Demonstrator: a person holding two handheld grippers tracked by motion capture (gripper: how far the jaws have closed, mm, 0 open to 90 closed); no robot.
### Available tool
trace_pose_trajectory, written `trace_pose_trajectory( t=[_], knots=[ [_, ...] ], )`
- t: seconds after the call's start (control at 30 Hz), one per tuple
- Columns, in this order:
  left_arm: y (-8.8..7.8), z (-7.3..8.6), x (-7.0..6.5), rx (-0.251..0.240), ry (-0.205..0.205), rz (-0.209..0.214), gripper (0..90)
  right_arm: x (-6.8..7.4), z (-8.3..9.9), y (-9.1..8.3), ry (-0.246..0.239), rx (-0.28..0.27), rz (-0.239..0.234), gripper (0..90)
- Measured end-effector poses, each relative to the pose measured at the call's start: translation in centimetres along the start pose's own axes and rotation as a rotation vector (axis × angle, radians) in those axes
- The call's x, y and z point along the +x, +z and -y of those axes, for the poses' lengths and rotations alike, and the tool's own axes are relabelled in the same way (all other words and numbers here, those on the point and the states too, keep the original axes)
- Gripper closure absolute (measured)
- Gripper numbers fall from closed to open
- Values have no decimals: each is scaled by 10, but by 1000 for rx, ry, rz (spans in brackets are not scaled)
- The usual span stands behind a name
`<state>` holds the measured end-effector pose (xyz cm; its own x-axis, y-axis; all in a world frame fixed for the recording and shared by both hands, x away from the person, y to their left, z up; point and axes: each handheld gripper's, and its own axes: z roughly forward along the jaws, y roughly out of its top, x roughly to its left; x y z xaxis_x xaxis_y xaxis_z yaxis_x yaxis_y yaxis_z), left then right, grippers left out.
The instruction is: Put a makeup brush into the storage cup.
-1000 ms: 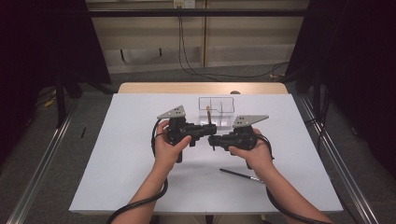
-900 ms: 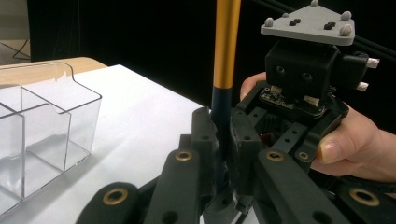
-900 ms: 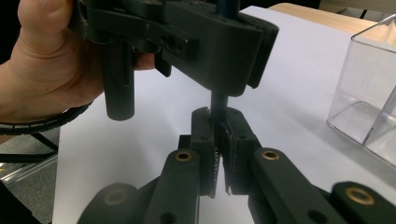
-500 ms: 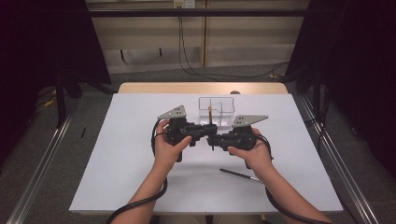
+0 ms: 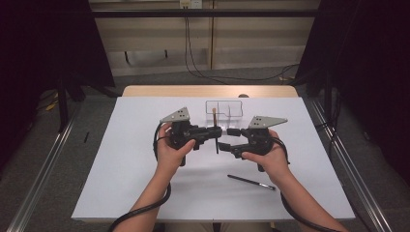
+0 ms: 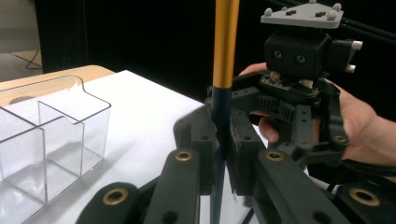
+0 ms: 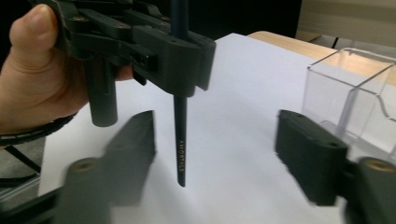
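Above the middle of the white-covered tabletop [image 5: 121, 159], a slim brush with a dark blue lower shaft and a gold upper section [image 5: 214, 130] is held upright, clamped between the jaws of the left claw [image 5: 215, 133]; in the left claw view the pads are seen pressed together on the dark part just below the gold [image 6: 219, 135]. Its lower end hangs free above the paper, as the right claw view shows [image 7: 180, 140]. Facing it, the right claw [image 5: 227, 140] has just been opening: its jaws stand apart on either side of the hanging shaft [image 7: 212, 154], with no pad touching it. The step in hand is judged to be a handover completed to the left claw, followed by placing the brush into the clear plastic divided organiser box [image 5: 224, 108] that stands just beyond the two claws. To do it well, the right claw should be drawn straight back without brushing the shaft, so that the brush is not tilted in the grip. The left claw's hold should be kept firm and the brush kept vertical while it is carried over one compartment, and release should be left until the lower end is inside the walls. A second thin dark brush [image 5: 251, 182] lies flat on the paper near the right hand [image 5: 268, 157], well apart from the box.
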<state>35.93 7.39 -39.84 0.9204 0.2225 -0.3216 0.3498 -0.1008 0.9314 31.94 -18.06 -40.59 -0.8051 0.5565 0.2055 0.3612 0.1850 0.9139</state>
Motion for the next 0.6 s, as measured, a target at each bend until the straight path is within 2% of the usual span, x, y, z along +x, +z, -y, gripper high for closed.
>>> trace_pose_trajectory(
  t=[0.07, 0.17, 0.2, 0.6],
  knots=[
    [0, 0, 0, -1, 2, -2, 831, -1, 0, -1, -4, 10, 14, 188],
    [-1, 0, 1, -2, 5, -8, 831, -2, 0, -3, -10, -5, 22, 159],
    [-1, 0, 1, -3, 4, -9, 831, -2, -1, -5, -6, -28, 24, 145],
    [-1, 2, 2, 1, -1, -18, 831, -5, -11, -14, 7, -71, 27, 134]
  ],
)
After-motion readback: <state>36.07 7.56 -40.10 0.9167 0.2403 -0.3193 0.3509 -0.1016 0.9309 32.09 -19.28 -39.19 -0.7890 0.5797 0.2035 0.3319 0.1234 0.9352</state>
